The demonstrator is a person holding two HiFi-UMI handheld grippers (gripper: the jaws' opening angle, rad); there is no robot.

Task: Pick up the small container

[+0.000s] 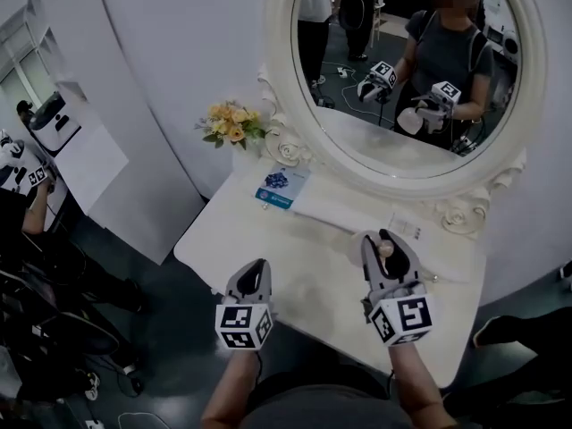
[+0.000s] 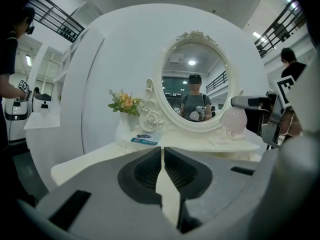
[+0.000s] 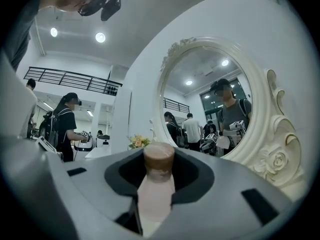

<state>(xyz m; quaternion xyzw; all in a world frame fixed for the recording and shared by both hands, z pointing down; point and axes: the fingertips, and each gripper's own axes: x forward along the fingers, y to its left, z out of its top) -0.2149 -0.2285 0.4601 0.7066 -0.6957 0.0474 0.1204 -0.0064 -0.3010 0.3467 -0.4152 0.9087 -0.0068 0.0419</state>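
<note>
white vanity table [image 1: 295, 239] against a curved white wall, big oval mirror [image 1: 527, 105] with a carved frame, little bunch of yellow flowers [image 1: 231, 123] at the back left. the small container [image 3: 157, 184], a pale pink bottle with a brown cap [image 3: 159, 156], is clamped between the jaws of the right gripper [image 1: 384, 244], cap pointing away from the hand. in the left gripper view it looks to hang just clear of the tabletop. the left gripper [image 2: 162, 156] is pinched closed on nothing, over the near edge.

imo the pick is basically done. the trick now is an even squeeze and a slow, level lift, since the bottle looks smooth and rounded and could slide out forward.

writing: the blue card [image 1: 277, 186] by the flowers has print but it's too small to read, same for the white leaflet [image 1: 407, 226]. no label i can see on the bottle.
</note>
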